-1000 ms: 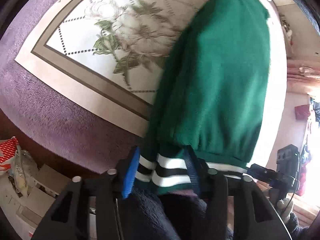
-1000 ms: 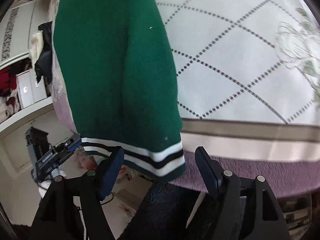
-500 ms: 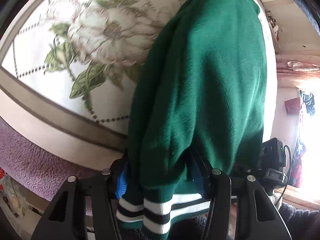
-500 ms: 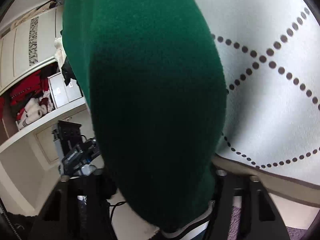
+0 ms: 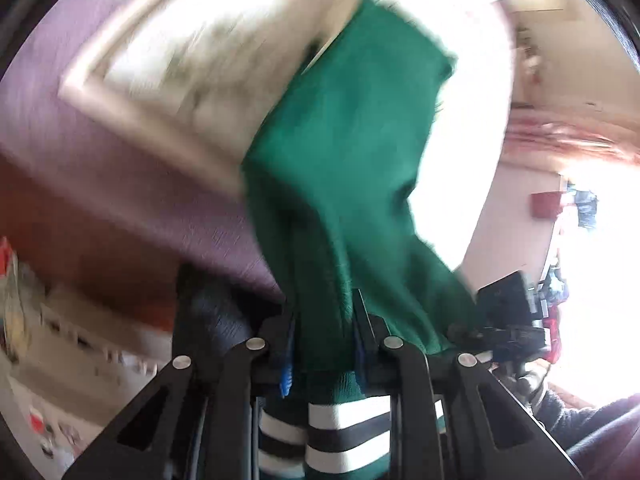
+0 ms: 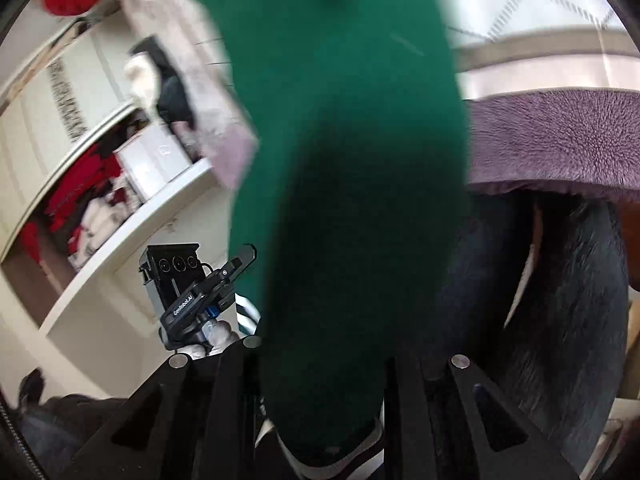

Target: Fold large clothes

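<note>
- A home bedroom.
- Bed with purple blanket and patterned quilt.
- Shelves of folded clothes.
- Sunlit window.

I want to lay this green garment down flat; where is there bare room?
Free: the white diamond-patterned bedspread, right of the green knit garment and beyond the purple plush border. Crowded: the white shelves on the left, packed with clothes and boxes.
</note>
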The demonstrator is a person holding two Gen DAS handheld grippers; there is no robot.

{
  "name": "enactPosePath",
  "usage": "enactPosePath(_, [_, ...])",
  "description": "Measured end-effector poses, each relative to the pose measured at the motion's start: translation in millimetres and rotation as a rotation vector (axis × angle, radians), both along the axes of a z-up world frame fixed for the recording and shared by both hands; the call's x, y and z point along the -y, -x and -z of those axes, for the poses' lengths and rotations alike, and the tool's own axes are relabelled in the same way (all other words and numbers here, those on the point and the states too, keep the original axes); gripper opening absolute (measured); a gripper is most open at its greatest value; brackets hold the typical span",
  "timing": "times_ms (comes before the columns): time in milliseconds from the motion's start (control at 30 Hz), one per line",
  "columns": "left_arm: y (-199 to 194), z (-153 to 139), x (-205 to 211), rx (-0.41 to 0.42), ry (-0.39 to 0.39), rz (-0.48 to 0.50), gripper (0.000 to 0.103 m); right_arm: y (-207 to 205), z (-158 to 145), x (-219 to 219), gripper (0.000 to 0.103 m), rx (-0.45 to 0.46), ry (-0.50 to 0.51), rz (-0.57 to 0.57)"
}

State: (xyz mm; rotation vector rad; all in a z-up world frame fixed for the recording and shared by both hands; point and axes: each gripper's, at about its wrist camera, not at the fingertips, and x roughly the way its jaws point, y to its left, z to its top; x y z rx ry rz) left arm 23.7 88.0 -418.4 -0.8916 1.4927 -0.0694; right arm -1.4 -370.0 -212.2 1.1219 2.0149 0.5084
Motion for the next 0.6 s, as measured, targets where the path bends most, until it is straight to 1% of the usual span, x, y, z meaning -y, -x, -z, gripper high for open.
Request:
enactPosePath(67, [-41, -16, -6, 0.081, -0.029, -0.012, 0.020, -39, -20, -2, 0.022, 0.069, -0.030, 0.070])
enactPosePath(100, [-68, -20, -7, 0.130, -0.045, -0.010, 0.020, -58, -23, -1, 0.022, 0.098, -0.035, 0.102])
enactPosePath(133, [-90, -20, -8, 0.155, -0.082, -0.007, 0.020, -84, -24, -2, 0.022, 0.141, -0.040, 0.131])
enactPosePath(200, [-136, -11, -16, 0.212, -0.101, -0.033, 0.020, -134, -20, 0, 0.022, 0.209, -0.011, 0.179])
enactPosePath(233, [-154, -1, -22, 0.220, -0.134, -0.042, 0.020, -160, -13, 1, 0.022, 0.237, -0.003, 0.195])
enactPosePath(267, [-169, 9, -25, 0.224, -0.136, -0.056, 0.020, -186, -5, 12, 0.022, 0.244, 0.022, 0.216])
enactPosePath(300, [-189, 21, -26, 0.228, -0.128, -0.063, 0.020, -211, 7, 16, 0.022, 0.225, 0.043, 0.263])
enactPosePath(333, [-216, 37, -27, 0.225, -0.160, -0.055, 0.020, -233, 20, 16, 0.022, 0.217, 0.047, 0.288])
enactPosePath(367, [-235, 49, -27, 0.215, -0.168, -0.049, 0.020, -253, 34, 14, 0.022, 0.219, 0.060, 0.283])
enactPosePath(400, [-256, 68, -29, 0.191, -0.162, -0.046, 0.020, -265, 48, 26, 0.023, 0.209, 0.088, 0.288])
enactPosePath(433, [-272, 84, -32, 0.156, -0.164, -0.051, 0.020, -277, 68, 42, 0.023, 0.184, 0.093, 0.302])
enactPosePath(467, [-282, 94, -33, 0.121, -0.163, -0.053, 0.021, -289, 85, 42, 0.026, 0.155, 0.090, 0.305])
enactPosePath(533, [-302, 117, -38, 0.057, -0.140, -0.054, 0.022, -307, 105, 46, 0.027, 0.108, 0.107, 0.311])
enactPosePath(567, [-305, 122, -41, 0.036, -0.134, -0.058, 0.023, -317, 109, 44, 0.028, 0.094, 0.105, 0.314])
enactPosePath(600, [-306, 120, -43, 0.027, -0.120, -0.072, 0.023, -319, 112, 36, 0.033, 0.084, 0.095, 0.314])
